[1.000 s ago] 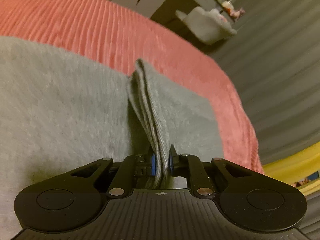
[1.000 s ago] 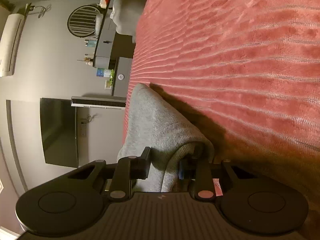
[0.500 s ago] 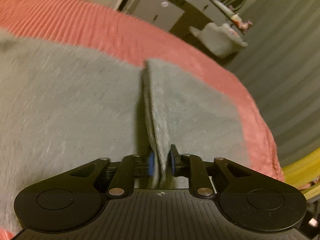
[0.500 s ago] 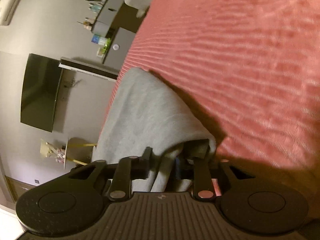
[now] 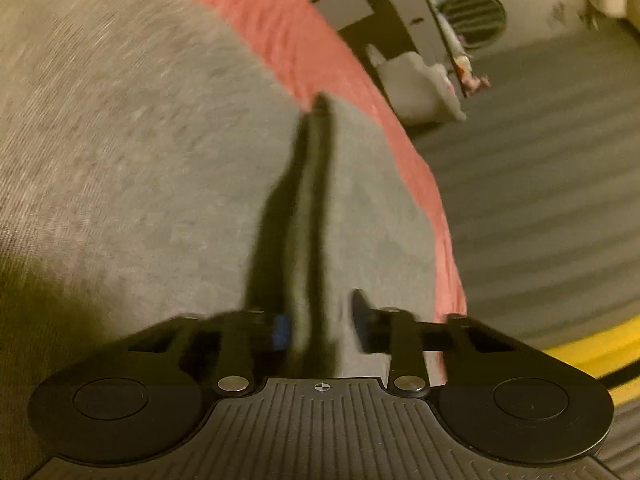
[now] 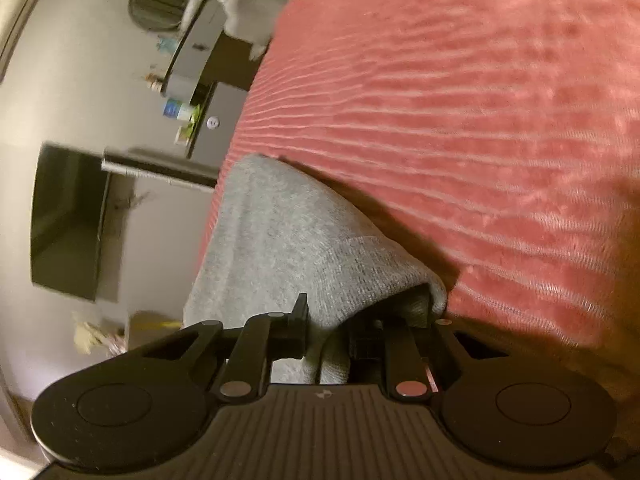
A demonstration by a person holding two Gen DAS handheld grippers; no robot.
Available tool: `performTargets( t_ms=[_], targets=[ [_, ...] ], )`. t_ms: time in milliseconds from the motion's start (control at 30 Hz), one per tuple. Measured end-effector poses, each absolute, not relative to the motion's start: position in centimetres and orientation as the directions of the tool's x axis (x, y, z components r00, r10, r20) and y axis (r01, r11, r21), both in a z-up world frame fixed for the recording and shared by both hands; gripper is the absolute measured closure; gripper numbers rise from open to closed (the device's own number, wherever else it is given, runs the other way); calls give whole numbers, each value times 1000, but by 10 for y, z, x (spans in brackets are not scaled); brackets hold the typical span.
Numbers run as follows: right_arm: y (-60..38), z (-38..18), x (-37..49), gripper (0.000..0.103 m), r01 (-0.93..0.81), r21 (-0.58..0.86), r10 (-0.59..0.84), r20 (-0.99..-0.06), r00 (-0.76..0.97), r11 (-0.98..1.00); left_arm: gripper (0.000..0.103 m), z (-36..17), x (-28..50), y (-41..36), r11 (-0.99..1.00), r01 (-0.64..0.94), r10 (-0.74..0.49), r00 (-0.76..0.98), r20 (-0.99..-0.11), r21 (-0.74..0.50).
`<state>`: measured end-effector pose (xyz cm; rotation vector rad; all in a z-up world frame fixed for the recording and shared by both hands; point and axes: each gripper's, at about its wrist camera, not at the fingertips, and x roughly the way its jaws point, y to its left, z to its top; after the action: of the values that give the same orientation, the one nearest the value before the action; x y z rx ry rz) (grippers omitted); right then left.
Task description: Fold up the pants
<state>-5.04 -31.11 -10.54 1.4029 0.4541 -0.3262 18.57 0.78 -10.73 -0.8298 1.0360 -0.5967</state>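
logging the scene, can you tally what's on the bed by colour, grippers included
grey: 1, the pants
red: 1, the ribbed bedspread under them
black: 2, the left gripper and the right gripper, both closing with pants fabric between their jaws
total: 4

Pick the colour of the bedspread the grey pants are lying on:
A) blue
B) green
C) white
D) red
D: the ribbed bedspread under the grey pants is red in both views, with no blue, white or green cover anywhere.
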Motion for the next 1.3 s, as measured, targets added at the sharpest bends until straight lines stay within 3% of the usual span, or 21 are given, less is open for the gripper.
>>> performTargets(
  t_ms=[133, 200, 300, 367, 467, 600, 700, 733, 867, 1033, 1067, 1133, 1233, 1300],
  targets=[
    [-308, -117, -52, 52, 409, 912, 41, -410, 911, 30, 82, -111, 187, 5, 547, 49, -779, 393, -488, -835],
    [-298, -111, -44, 46, 421, 903, 33, -425, 905, 81, 79, -108, 189, 0, 545, 68, -787, 387, -481, -836],
    [-281, -97, -32, 49, 481, 855, -16, -487, 873, 194, 81, -110, 193, -3, 535, 48, -787, 389, -478, -843],
    [-273, -84, -37, 63, 564, 786, -124, -552, 825, 254, 81, -113, 191, 7, 532, 22, -784, 391, -482, -847],
    [-270, -65, -55, 65, 636, 718, -283, -571, 770, 284, 81, -115, 189, 14, 518, -12, -779, 405, -478, -855],
    [-272, -51, -67, 64, 694, 662, -375, -590, 715, 284, 81, -112, 185, 14, 540, 0, -767, 412, -492, -842],
    [-270, -44, -70, 52, 664, 679, -354, -566, 745, 312, 80, -110, 189, 8, 545, 9, -766, 411, -494, -838],
    [-268, -43, -68, 43, 645, 688, -331, -555, 763, 332, 79, -110, 191, 6, 545, 10, -768, 406, -495, -838],
    [-263, -56, -54, 37, 602, 706, -194, -575, 795, 374, 77, -112, 193, 8, 538, 15, -777, 396, -489, -843],
    [-276, -81, -36, 39, 568, 764, -86, -572, 816, 306, 65, -111, 193, 12, 520, 53, -797, 388, -462, -852],
    [-280, -82, -40, 51, 555, 781, -109, -549, 828, 285, 64, -110, 194, 11, 523, 69, -799, 388, -460, -850],
    [-286, -82, -46, 65, 582, 769, -186, -552, 813, 263, 61, -106, 193, 7, 533, 102, -798, 391, -459, -840],
    [-292, -87, -50, 65, 585, 775, -191, -553, 811, 237, 53, -103, 195, -3, 551, 143, -796, 385, -466, -822],
    [-290, -90, -45, 57, 569, 780, -149, -550, 822, 260, 53, -105, 197, -9, 566, 153, -790, 382, -480, -810]
  ],
)
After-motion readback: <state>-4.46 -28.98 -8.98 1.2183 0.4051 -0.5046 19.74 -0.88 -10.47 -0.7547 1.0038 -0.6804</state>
